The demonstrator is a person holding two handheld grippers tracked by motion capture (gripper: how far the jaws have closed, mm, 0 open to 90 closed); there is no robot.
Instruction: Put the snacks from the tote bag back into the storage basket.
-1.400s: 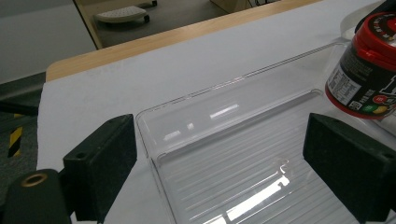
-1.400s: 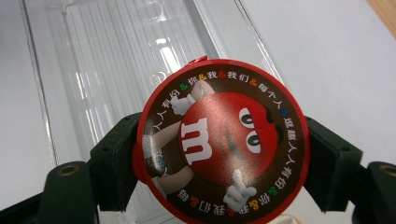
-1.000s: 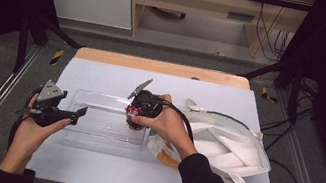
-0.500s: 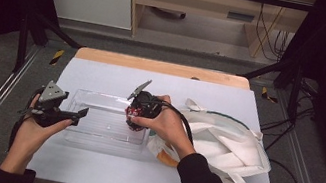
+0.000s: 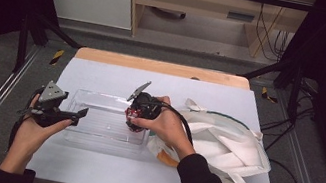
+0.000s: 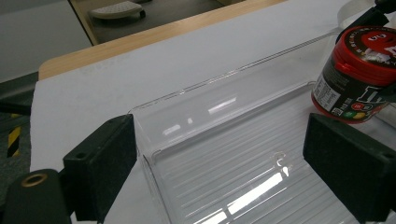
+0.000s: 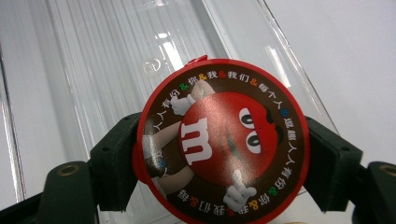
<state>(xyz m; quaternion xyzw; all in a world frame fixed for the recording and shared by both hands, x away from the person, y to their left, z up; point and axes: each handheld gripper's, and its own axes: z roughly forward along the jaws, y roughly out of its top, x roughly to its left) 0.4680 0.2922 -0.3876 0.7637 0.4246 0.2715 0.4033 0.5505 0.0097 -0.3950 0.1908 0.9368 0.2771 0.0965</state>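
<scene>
Grip first: the right gripper (image 5: 131, 119) has its two black jaws pressed against opposite sides of a small round candy jar with a red lid and a dark label (image 7: 219, 154), holding it at the right end of a clear ribbed plastic tray (image 5: 93, 127). Whether the jar's base touches the tray floor cannot be told. The tray lies on the white sheet covering the table (image 5: 103, 76), nearer the left edge than the right. The left gripper (image 5: 78, 113) stands wide and empty at the tray's left end, its jaws either side of the near corner. A crumpled white cloth tote bag (image 5: 223, 142) lies toward the right edge.
</scene>
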